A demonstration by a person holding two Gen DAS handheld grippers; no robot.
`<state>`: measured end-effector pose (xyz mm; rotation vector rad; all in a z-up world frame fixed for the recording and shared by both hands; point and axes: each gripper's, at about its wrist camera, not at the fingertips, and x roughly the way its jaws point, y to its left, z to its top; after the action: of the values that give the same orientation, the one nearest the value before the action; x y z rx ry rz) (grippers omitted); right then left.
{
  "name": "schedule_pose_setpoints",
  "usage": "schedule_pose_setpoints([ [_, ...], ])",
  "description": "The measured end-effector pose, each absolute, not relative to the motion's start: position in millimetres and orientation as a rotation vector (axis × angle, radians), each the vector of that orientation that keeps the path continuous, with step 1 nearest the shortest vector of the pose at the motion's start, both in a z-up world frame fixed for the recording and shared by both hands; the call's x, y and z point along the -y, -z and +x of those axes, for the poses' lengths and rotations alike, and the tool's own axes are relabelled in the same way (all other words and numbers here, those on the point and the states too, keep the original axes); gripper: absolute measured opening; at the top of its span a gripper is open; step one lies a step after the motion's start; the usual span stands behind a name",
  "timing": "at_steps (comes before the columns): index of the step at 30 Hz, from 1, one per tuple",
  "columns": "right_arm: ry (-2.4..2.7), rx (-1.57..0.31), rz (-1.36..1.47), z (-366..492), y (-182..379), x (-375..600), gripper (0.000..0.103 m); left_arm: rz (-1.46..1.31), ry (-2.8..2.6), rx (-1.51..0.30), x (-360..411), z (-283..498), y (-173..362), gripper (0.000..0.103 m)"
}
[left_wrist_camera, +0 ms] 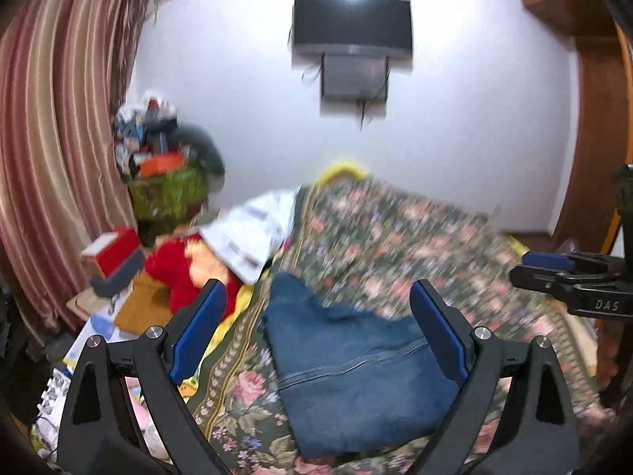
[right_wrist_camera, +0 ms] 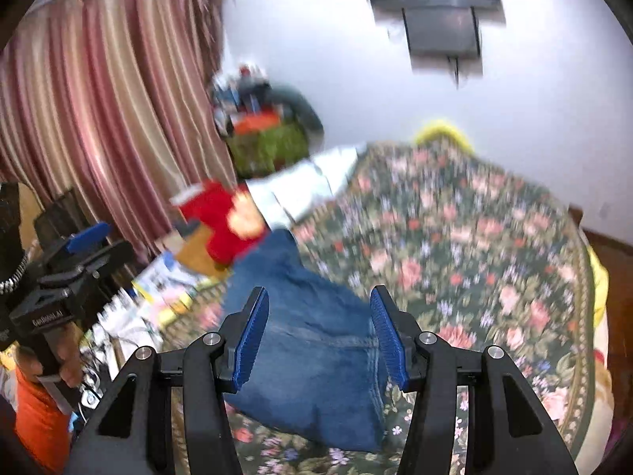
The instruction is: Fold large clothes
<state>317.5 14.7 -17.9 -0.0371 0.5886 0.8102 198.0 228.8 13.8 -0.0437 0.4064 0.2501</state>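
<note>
Folded blue jeans (left_wrist_camera: 356, 372) lie in a compact bundle on the floral bedspread (left_wrist_camera: 427, 237). My left gripper (left_wrist_camera: 316, 336) is open above their near end and holds nothing. In the right wrist view the jeans (right_wrist_camera: 316, 356) lie below my right gripper (right_wrist_camera: 320, 336), which is open and empty, apart from the cloth. The right gripper (left_wrist_camera: 554, 273) shows at the right edge of the left wrist view. The left gripper (right_wrist_camera: 83, 245) shows at the left edge of the right wrist view. Both views are blurred.
A white folded cloth (left_wrist_camera: 253, 233) and a red garment (left_wrist_camera: 182, 269) lie at the bed's left edge. A green basket of clutter (left_wrist_camera: 170, 186) stands by the striped curtain (left_wrist_camera: 59, 118). Boxes and papers (left_wrist_camera: 110, 308) lie left of the bed. A TV (left_wrist_camera: 352, 23) hangs on the wall.
</note>
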Motion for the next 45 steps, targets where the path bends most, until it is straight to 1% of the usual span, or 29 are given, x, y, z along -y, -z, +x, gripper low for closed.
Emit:
schedule_pose_setpoints([
  [3,-0.824,-0.477,-0.004,280,-12,6,0.05,-0.045,-0.23,-0.318,-206,169,-35,0.095],
  [6,-0.819,-0.389,0.01,244,-30,24,0.05,-0.052,-0.228,-0.258,-188,143,-45,0.095],
  [12,-0.774,-0.283,-0.013,185,-37,46,0.051,-0.055,-0.239,-0.182,-155,98,-48,0.095],
  [14,-0.763,-0.266,-0.025,169,-37,49,0.058,-0.041,-0.262,-0.161,-145,87,-48,0.095],
  [16,-0.737,-0.235,-0.02,151,-36,55,0.088,-0.035,-0.27,-0.154,-138,79,-48,0.097],
  [18,-0.708,-0.187,-0.006,135,-36,61,0.099,-0.034,-0.282,-0.152,-133,73,-47,0.099],
  [19,-0.691,-0.17,-0.007,127,-37,64,0.102,-0.034,-0.287,-0.152,-132,72,-46,0.1],
  [24,-0.657,-0.176,-0.005,108,-38,68,0.103,-0.065,-0.269,-0.153,-131,61,-44,0.101],
  [30,-0.661,-0.218,0.015,115,-38,71,0.103,-0.068,-0.279,-0.15,-128,54,-42,0.101],
  [45,-0.668,-0.24,0.021,125,-39,70,0.103,-0.063,-0.276,-0.164,-126,59,-36,0.101],
])
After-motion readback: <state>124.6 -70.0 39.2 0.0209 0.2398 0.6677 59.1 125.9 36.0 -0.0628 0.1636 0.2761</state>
